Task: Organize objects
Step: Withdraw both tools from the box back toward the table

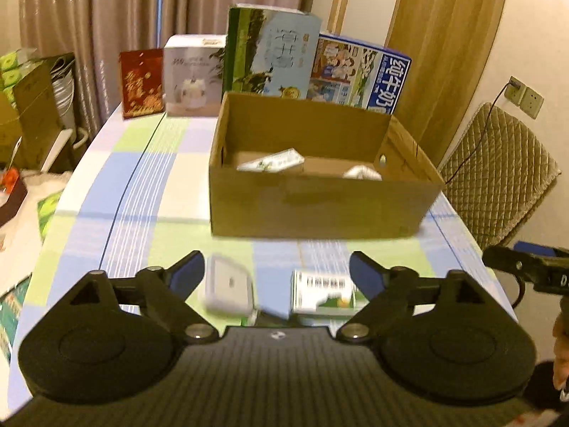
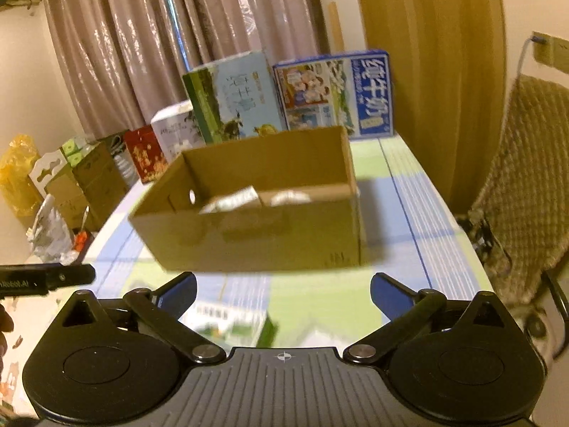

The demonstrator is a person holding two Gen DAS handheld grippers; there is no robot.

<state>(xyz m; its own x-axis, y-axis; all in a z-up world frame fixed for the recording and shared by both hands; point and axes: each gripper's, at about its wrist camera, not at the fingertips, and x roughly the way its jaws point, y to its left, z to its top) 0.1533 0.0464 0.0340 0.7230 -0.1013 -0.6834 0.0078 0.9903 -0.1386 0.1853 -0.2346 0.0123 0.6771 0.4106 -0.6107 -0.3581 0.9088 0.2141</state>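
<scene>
Cardboard box (image 1: 320, 199), matte and open-topped, sits mid-table on glossy checked cloth (image 1: 142, 178); small packets lie inside. My left gripper (image 1: 276, 270) gapes above a white square case (image 1: 229, 290) and green carton (image 1: 325, 293); right gripper (image 2: 283, 293) wide, empty. Shiny curtains (image 1: 106, 17) behind.

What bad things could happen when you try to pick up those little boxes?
The white box and the green packet lie close together under the open left tool, so it might catch both or knock one away. The right tool hovers over that same green packet, so the two could bump.
</scene>
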